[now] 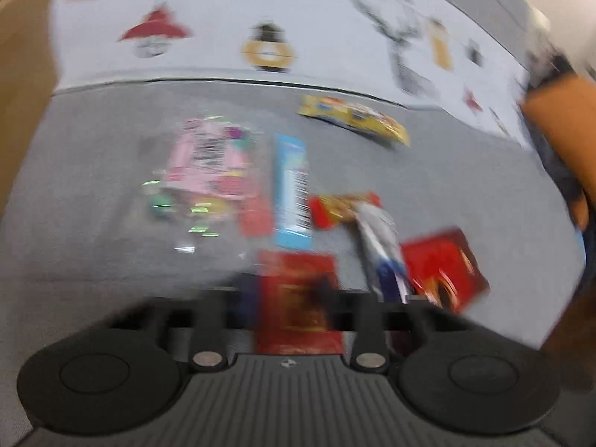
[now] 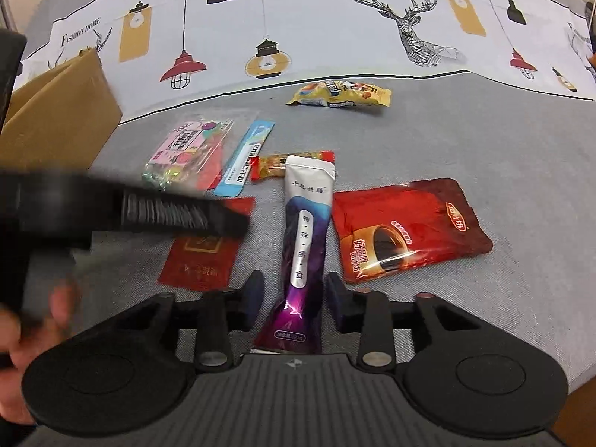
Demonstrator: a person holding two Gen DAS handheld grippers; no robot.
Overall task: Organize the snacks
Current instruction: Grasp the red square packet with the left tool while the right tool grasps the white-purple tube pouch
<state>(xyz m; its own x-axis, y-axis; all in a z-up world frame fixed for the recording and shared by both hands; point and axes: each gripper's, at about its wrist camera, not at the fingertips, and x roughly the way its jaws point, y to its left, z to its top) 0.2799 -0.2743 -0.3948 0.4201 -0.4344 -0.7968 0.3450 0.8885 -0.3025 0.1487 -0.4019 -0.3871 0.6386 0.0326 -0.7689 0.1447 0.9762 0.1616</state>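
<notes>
Here, cardboard box contents hidden, right gripper spread around purple pouch, left gripper blurred, grip unclear.

even, bright indoor light with soft, faint shadows. the left wrist view is smeared all over by motion blur — packets and print unreadable. the right wrist view is sharp, with glare on the red coffee packet — both bow strongly at the edges.

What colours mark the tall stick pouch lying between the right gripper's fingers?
The tall stick pouch is white on top, fading to purple; right wrist view.
</notes>
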